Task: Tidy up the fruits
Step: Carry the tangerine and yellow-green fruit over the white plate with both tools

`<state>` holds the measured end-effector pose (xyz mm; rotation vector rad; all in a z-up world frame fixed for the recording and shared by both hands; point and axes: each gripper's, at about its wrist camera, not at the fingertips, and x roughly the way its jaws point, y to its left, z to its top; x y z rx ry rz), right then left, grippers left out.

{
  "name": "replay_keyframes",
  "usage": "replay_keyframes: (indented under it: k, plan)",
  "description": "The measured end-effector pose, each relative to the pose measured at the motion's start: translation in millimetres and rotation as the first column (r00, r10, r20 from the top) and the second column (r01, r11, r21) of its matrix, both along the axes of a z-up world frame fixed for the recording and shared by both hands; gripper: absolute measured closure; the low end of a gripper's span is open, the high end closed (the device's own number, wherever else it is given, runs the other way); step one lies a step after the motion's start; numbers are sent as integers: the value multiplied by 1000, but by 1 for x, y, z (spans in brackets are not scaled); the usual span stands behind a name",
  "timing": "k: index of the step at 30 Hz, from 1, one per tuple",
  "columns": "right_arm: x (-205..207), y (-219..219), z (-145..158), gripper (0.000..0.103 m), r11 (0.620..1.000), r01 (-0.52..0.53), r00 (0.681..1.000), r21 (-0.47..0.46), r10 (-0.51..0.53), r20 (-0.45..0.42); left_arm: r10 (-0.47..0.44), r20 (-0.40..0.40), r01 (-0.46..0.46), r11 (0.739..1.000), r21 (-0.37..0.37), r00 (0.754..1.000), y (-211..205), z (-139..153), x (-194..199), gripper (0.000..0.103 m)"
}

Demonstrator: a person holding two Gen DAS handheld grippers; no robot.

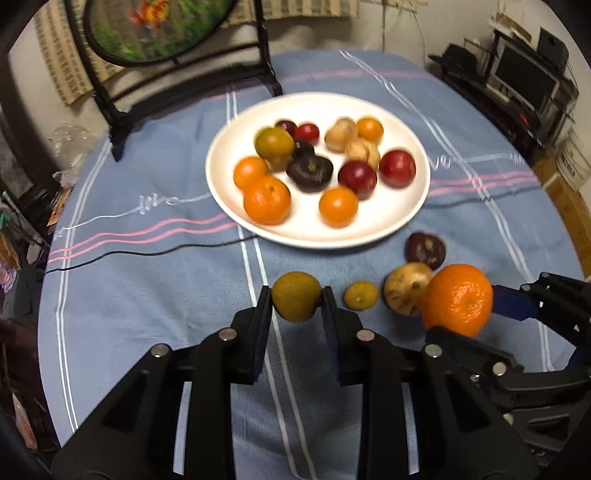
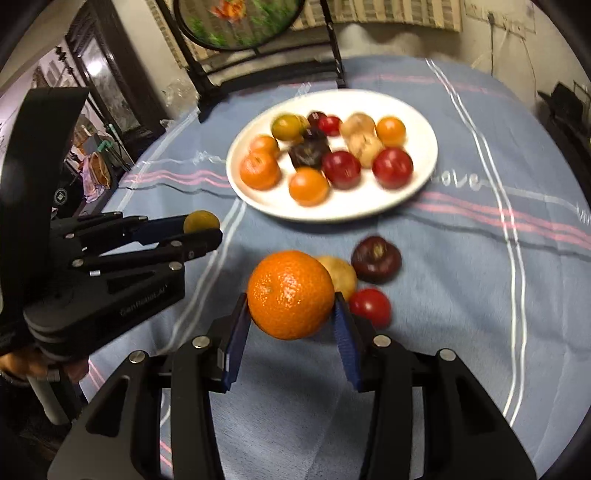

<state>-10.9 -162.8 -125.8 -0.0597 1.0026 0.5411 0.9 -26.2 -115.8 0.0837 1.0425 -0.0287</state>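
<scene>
A white plate (image 1: 369,229) (image 2: 332,212) holding several oranges, red plums, dark and pale fruits sits mid-table. My left gripper (image 1: 297,295) is shut on a yellow-green fruit (image 1: 295,296), held above the cloth; it also shows in the right wrist view (image 2: 199,220). My right gripper (image 2: 291,306) is shut on a large orange (image 2: 290,293) (image 1: 458,299). On the cloth near it lie a dark purple fruit (image 1: 424,249) (image 2: 376,259), a pale speckled fruit (image 1: 404,291) (image 2: 341,275), a small yellow citrus (image 1: 361,295) and a red fruit (image 2: 370,305).
A blue striped cloth (image 1: 147,295) covers the round table. A black-framed round screen on a stand (image 1: 155,29) stands at the table's back left. A thin black cable (image 1: 147,253) runs across the cloth. Shelves with electronics (image 1: 517,81) stand to the right.
</scene>
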Motion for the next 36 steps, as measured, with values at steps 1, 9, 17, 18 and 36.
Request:
replay_keyframes:
  k: [1, 9, 17, 18, 36]
  plan:
    - [0, 1, 4, 59, 1000, -2, 1000, 4, 2, 10, 9, 11, -9, 1000, 1, 1000, 0, 6, -2, 76]
    - [-6, -4, 33, 58, 999, -35, 996, 35, 32, 80, 58, 55, -58, 998, 1, 997, 4, 30, -17, 76]
    - [-13, -6, 30, 58, 998, -46, 996, 34, 43, 76, 62, 62, -61, 998, -8, 996, -1, 35, -23, 76]
    - [-13, -7, 30, 58, 998, -47, 996, 36, 44, 75, 60, 63, -60, 998, -6, 996, -1, 35, -22, 76]
    - [6, -3, 37, 58, 998, -55, 995, 44, 51, 91, 64, 101, -62, 998, -30, 993, 7, 54, -1, 76]
